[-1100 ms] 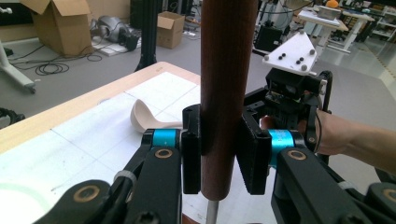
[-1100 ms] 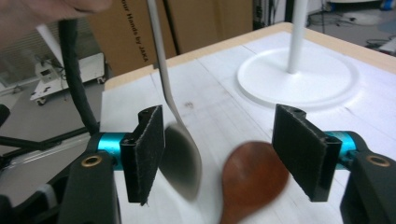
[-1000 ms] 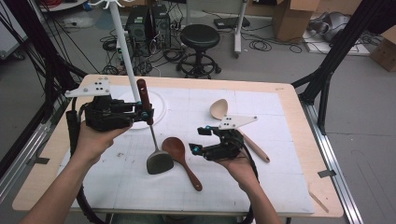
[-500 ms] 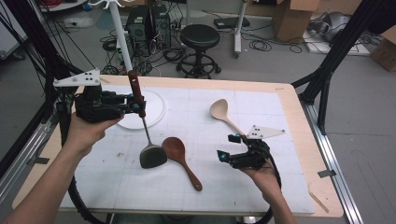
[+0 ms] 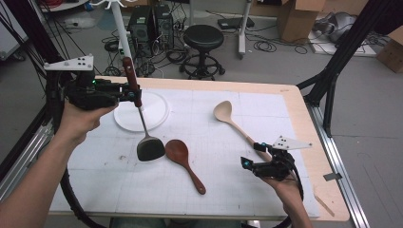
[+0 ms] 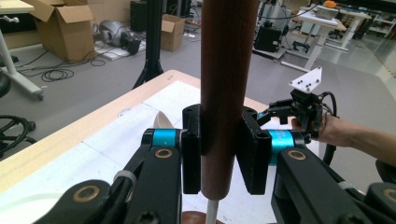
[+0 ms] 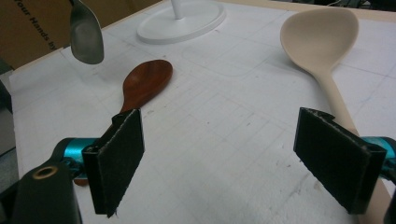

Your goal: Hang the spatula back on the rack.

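Over the mat's left side, my left gripper [image 5: 127, 91] clamps the spatula [image 5: 142, 124] by its dark handle, blade hanging clear. My right gripper [image 7: 233, 163], jaws just spread and empty, lines up beside the pale spoon [image 5: 233, 122].

I see spatula [image 5: 150, 148]: dark brown handle, dark grey blade | spoon [image 5: 183, 157]: reddish-brown wood | ladle [image 5: 227, 117]: pale beige | round base [image 5: 157, 114]: white | table mat [image 5: 218, 190]: white, faint grid | gripper pads [image 7: 119, 161]: black

Brown-handled spatula [image 5: 142, 124] hanging upright, blade above table
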`<state>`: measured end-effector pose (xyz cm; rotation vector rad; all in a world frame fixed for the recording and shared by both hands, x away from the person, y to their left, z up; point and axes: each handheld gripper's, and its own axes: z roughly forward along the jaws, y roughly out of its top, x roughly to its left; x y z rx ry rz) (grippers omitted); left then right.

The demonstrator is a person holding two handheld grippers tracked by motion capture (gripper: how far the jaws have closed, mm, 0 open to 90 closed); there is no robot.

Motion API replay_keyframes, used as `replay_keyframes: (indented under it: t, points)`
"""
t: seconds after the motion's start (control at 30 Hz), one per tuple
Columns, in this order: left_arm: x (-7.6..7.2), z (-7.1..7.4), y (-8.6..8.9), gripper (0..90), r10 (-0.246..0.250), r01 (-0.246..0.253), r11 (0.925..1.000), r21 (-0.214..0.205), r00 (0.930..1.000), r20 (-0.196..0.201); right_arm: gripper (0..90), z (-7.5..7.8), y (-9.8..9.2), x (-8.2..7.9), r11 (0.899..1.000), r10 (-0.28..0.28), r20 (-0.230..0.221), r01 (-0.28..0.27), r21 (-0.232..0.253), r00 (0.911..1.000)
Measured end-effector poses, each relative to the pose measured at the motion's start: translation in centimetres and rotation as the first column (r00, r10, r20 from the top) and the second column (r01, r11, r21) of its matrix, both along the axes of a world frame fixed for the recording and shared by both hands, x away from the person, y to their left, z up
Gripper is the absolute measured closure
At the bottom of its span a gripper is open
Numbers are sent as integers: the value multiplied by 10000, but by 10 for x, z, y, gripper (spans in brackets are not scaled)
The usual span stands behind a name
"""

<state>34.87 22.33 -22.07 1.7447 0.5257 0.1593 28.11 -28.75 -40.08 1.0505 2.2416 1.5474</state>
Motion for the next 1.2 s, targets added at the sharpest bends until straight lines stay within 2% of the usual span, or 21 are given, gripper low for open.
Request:
replay_keyframes:
  t: [0.33, 0.73, 0.87, 0.93, 1.2]
  points:
    - [21, 11, 10, 733, -158, 159, 9998, 123, 9998, -86, 117, -4, -10, 0, 9980, -553, 66, 554, -288, 9984]
    - [47, 26, 26, 734, -409, 412, 9991, 119, 9989, -237, 91, -11, -12, 2, 9979, -591, -238, 584, -270, 9980]
    - [56, 31, 31, 733, -401, 405, 9991, 144, 9988, -287, 77, -12, -12, 4, 9979, -602, -164, 597, -268, 9981]
    - [62, 33, 34, 733, -420, 424, 9990, 117, 9986, -326, 10, -12, -11, 4, 9962, -806, -217, 799, -351, 9965]
    - [79, 39, 45, 733, -475, 475, 9989, -16, 9977, -475, 8, -13, -13, 5, 9957, -883, -162, 878, -282, 9960]
